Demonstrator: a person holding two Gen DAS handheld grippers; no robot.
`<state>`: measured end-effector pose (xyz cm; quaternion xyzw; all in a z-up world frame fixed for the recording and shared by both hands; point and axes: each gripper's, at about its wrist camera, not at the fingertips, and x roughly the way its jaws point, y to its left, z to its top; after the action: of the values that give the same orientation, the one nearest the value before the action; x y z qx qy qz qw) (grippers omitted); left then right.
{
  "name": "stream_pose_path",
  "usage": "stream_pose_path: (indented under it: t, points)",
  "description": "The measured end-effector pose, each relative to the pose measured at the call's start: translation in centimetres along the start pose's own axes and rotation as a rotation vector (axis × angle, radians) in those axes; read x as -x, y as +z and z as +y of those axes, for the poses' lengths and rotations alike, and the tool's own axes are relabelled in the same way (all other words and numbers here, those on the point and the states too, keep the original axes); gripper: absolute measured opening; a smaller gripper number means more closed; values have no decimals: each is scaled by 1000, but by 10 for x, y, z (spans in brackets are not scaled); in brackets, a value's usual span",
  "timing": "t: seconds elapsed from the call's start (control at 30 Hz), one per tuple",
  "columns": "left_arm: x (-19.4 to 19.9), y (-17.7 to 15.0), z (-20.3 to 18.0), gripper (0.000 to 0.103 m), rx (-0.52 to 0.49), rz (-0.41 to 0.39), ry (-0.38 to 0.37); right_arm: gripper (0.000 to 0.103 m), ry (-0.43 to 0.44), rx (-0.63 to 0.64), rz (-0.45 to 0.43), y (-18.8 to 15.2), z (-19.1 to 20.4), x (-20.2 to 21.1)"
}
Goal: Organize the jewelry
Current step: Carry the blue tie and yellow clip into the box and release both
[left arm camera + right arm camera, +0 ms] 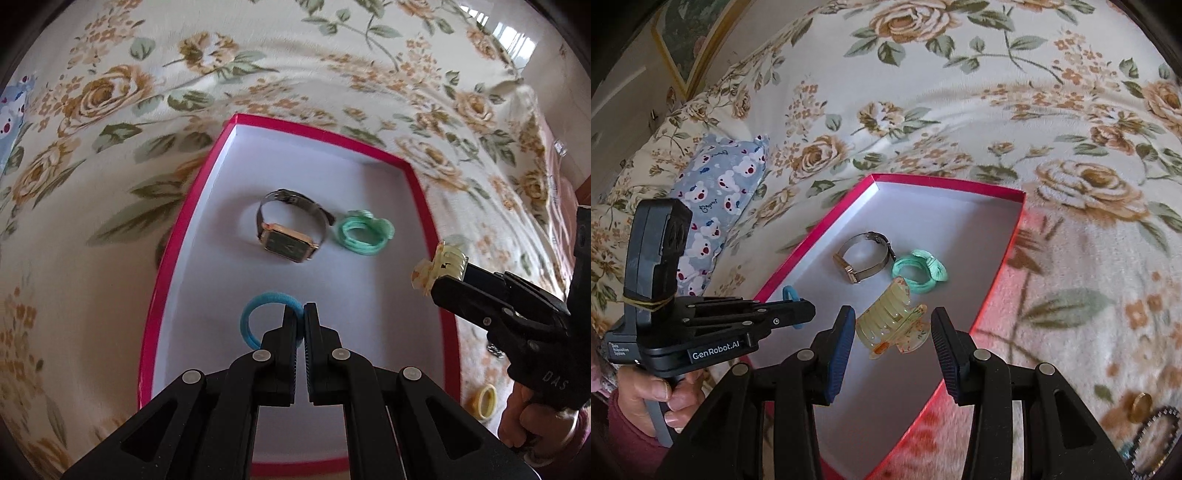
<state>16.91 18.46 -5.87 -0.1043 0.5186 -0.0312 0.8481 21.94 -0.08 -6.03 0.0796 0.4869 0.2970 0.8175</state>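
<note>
A shallow red box with a white inside [284,122] [945,181] lies on a floral bedspread. In it lie a wristwatch [290,229] [862,254] and a mint green cord bracelet [360,230] [918,271]. My left gripper [301,314] [803,312] is shut on a blue hair tie [258,317] [788,293] over the near part of the box. My right gripper [892,332] [439,280] is open, and a pale yellow hair claw [892,325] [441,264] sits between its fingers over the box's right edge; whether a finger touches it I cannot tell.
A yellow ring-shaped piece [485,400] lies on the bedspread right of the box. A gold round piece [1141,404] and a beaded loop [1154,443] lie at the lower right. A blue bear-print pillow [720,192] lies left of the box.
</note>
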Motion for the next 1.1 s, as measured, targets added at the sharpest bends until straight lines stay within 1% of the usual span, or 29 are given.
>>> stream_pose_path:
  t: [0.2, 0.37, 0.57, 0.67, 0.7, 0.73, 0.8, 0.93, 1.0, 1.07, 1.1]
  points:
    - [-21, 17, 2, 3, -21, 36, 31, 43, -2, 10, 22, 4, -1, -17]
    - [-34, 20, 2, 3, -29, 65, 34, 43, 2, 14, 37, 5, 0, -28]
    - [-38, 23, -1, 6, -29, 67, 41, 43, 2, 17, 52, 4, -1, -35]
    - [-38, 24, -4, 14, -39, 67, 39, 44, 1, 29, 58, 4, 1, -36]
    - [-38, 24, -4, 18, -43, 64, 45, 44, 0, 31, 59, 4, 1, -37]
    - [-38, 24, -5, 20, -51, 59, 59, 45, 0, 32, 60, 4, 1, -37]
    - [-37, 22, -8, 21, -60, 56, 73, 45, 1, 33, 62, 4, 1, -37]
    - [-36, 20, -8, 21, -62, 58, 71, 45, 1, 37, 68, 5, 2, -39]
    - [-35, 20, -8, 23, -56, 60, 70, 45, 0, 39, 69, 6, 2, -39]
    - [-33, 20, -7, 34, -52, 64, 71, 45, 0, 37, 73, 6, 2, -40]
    - [-32, 20, -7, 43, -51, 64, 77, 45, 0, 38, 73, 6, 2, -40]
